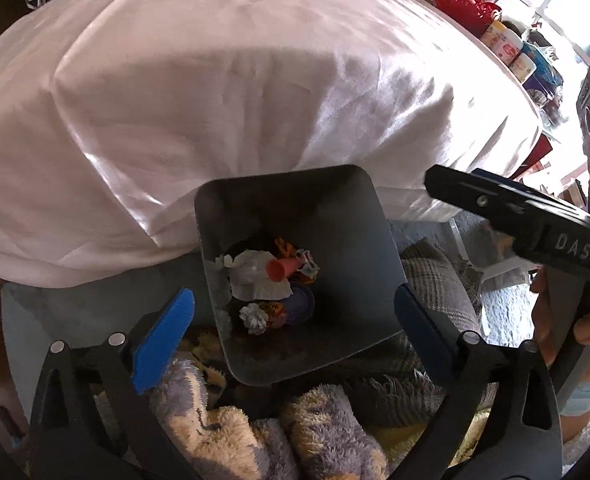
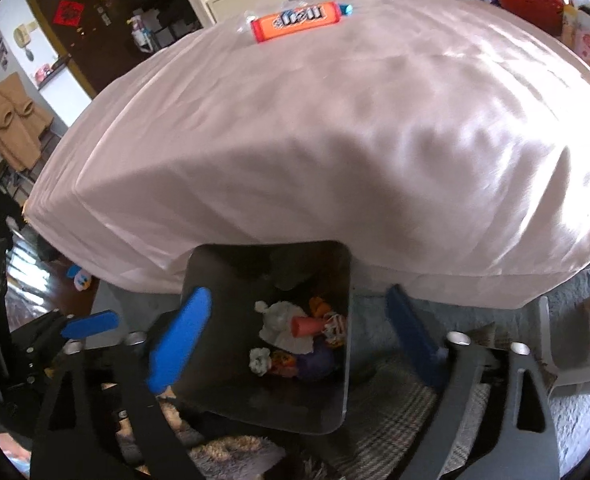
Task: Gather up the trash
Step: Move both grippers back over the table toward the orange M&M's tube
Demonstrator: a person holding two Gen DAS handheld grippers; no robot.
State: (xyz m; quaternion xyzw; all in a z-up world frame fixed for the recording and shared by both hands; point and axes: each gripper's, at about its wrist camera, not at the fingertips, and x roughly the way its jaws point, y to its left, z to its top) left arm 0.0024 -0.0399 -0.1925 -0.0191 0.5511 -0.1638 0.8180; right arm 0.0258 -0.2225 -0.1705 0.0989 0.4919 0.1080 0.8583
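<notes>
Both sets of fingers stand spread and empty above the grey bin [image 1: 295, 208]: the left gripper [image 1: 293, 336] straddles its near rim, the right gripper [image 2: 299, 344] hangs over its mouth. Crumpled tissue [image 1: 255, 276] and wrappers lie at the bottom, ahead of and below the fingertips. One orange candy packet [image 2: 295, 22] lies far beyond the fingers on the cloth-covered tabletop [image 2: 335, 140], seemingly the last piece. Next, a gripper likely must reach up and across to pinch it.

satiny white cloth [image 1: 223, 92], matt grey bin [image 1: 347, 240], crumpled paper [image 1: 255, 276].
</notes>
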